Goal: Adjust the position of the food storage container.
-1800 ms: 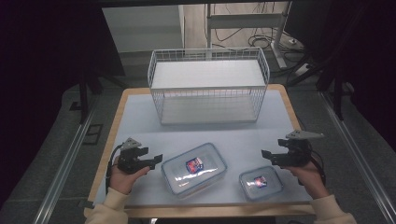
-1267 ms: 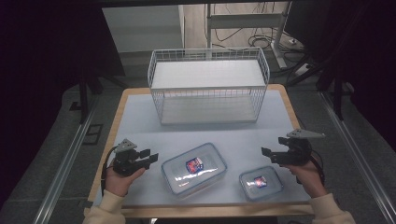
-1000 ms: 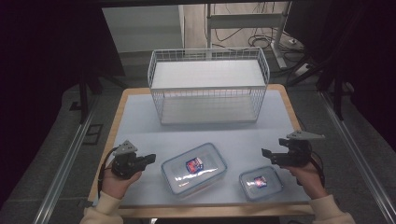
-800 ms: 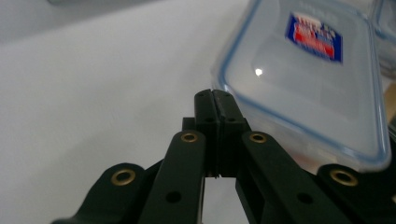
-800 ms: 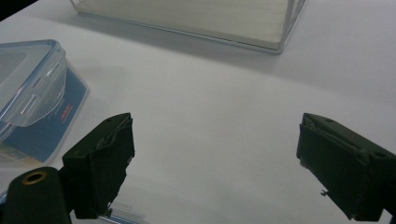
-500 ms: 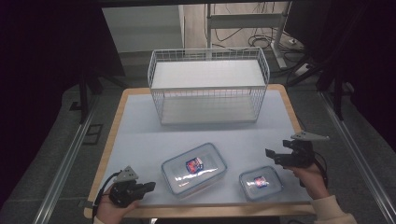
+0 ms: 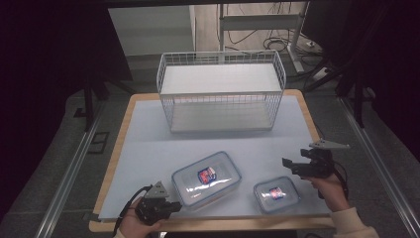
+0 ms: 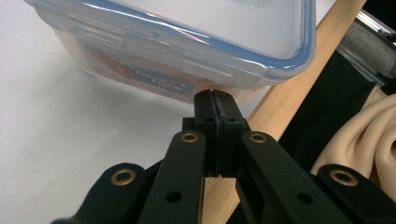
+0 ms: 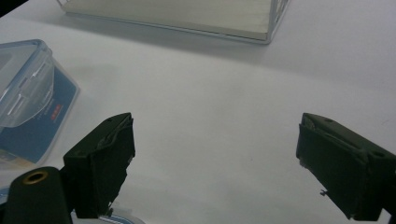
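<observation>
A large clear lidded container (image 7: 207, 177) with a red and blue label lies near the table's front edge. A smaller one of the same kind (image 7: 276, 194) lies to its right. My left gripper (image 7: 174, 205) is low at the front edge, just left of the large container. Its jaws are shut with nothing between them, and the tips (image 8: 215, 97) sit right at the large container's (image 8: 177, 46) side wall, below a lid clasp. My right gripper (image 7: 288, 163) hovers right of the small container, open and holding nothing (image 9: 215, 140). The large container's corner (image 9: 28, 93) lies to its left.
A white wire basket (image 7: 221, 91) with a shelf stands at the back middle of the pale mat (image 7: 148, 148); its lower rim (image 9: 187, 23) lies ahead of the right gripper. The table's wooden front edge (image 8: 289, 93) runs just beside the left jaws, with a cream sleeve beyond.
The left hand has drawn back toward the table's front edge and sunk lower, ending by the large container's near left corner. The right hand and both containers stayed put.
</observation>
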A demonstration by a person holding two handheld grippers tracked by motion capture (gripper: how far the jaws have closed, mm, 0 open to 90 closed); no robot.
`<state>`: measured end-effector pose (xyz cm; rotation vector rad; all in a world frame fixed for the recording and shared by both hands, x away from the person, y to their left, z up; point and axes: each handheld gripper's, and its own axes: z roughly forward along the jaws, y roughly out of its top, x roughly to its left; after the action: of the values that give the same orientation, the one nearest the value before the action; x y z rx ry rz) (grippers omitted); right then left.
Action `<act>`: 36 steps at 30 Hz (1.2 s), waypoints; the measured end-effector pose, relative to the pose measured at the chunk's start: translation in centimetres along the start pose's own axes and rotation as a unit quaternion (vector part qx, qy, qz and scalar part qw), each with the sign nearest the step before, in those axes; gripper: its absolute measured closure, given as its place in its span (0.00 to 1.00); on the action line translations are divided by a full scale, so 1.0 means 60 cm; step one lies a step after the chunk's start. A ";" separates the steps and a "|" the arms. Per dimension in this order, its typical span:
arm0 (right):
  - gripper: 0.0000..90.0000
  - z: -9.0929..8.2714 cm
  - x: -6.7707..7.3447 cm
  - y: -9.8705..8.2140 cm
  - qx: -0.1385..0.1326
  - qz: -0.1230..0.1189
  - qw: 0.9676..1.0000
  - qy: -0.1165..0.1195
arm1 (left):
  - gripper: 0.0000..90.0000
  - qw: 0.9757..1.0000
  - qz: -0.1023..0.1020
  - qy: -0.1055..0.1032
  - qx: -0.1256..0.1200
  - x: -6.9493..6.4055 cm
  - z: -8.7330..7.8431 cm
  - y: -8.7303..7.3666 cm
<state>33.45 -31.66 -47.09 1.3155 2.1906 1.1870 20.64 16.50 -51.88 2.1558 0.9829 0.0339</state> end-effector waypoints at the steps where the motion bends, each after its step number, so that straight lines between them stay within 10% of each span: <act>1: 0.13 -0.001 -0.001 0.000 -0.002 0.001 1.000 0.000 | 1.00 1.000 -0.005 -0.004 0.000 0.002 0.001 0.001; 36: 0.14 0.001 -0.013 -0.005 0.009 0.014 1.000 -0.003 | 1.00 1.000 -0.020 -0.003 -0.003 0.047 0.099 0.140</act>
<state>33.69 -32.35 -47.46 1.3580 2.1902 1.1748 29.85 11.10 -51.46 2.1290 1.0207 0.0127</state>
